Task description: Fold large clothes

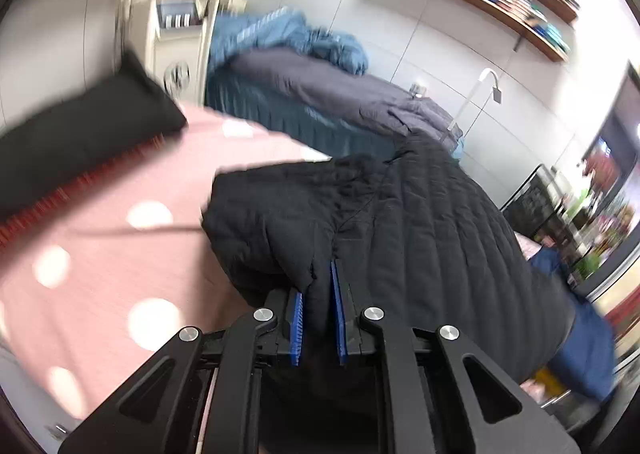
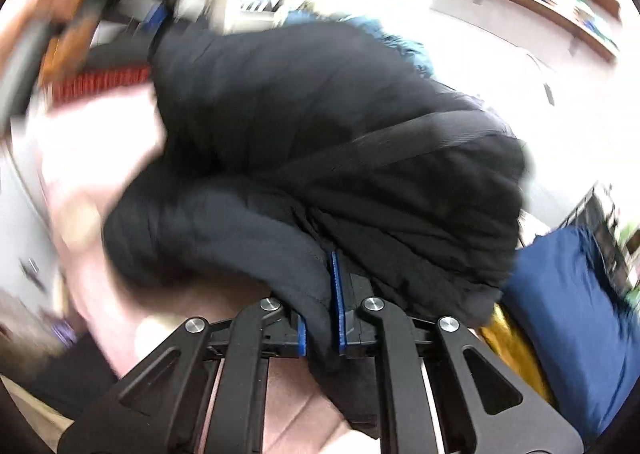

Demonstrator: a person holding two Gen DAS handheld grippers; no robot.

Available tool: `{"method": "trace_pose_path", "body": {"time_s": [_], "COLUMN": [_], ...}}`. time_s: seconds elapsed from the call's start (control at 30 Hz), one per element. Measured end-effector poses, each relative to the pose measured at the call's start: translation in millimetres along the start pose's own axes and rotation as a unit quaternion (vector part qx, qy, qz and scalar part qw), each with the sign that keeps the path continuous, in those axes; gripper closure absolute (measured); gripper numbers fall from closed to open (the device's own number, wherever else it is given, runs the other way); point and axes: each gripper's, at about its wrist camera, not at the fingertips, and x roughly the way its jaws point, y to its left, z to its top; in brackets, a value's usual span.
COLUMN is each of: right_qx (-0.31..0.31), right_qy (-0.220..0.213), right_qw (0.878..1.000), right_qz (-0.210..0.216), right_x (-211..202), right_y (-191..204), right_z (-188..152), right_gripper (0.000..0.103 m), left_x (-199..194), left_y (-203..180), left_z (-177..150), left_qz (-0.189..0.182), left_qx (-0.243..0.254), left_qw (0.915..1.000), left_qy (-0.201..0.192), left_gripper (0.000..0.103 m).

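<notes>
Over the pink sheet [image 1: 100, 254], two grippers [image 1: 318, 286] [image 2: 320, 286] each pinch one black jacket [image 1: 400, 213].

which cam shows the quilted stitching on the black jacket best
The left wrist view: the black jacket is fairly sharp there, with quilting lines clear across its spread panel on the pink cover. The right wrist view shows it motion-blurred, a bunched dark mass.
</notes>
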Motion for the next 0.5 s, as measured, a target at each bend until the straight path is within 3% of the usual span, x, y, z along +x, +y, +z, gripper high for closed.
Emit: {"method": "trace_pose_path", "body": {"time_s": [0.1, 0.23, 0.37, 0.5], "right_qx": [0.046, 0.053, 0.073, 0.093], "right_qy": [-0.051, -0.127, -0.191, -0.282], "right_qw": [0.998, 0.990, 0.976, 0.948], "right_qz": [0.010, 0.025, 0.076, 0.114], "right_x": [-48.8, -107.0, -184.6, -261.3], "right_y": [-35.6, -64.3, -82.3, -93.6], "right_z": [20.4, 39.1, 61.6, 74.6], "right_gripper": [0.096, 0.096, 0.097, 0.098], "left_x": [-43.1, -129.0, -224.8, -307.0], "left_y": [-8.4, -18.3, -31.0, -43.9], "left_z": [-3.2, 3.5, 12.6, 11.4], "left_qz": [-0.010, -0.010, -0.010, -0.006], "left_qx": [0.019, 0.042, 0.060, 0.071], "left_qw": [0.9992, 0.9924, 0.9749, 0.9506], "left_qy": [-0.034, -0.116, -0.214, -0.302], "left_gripper": [0.093, 0.096, 0.097, 0.097]}}
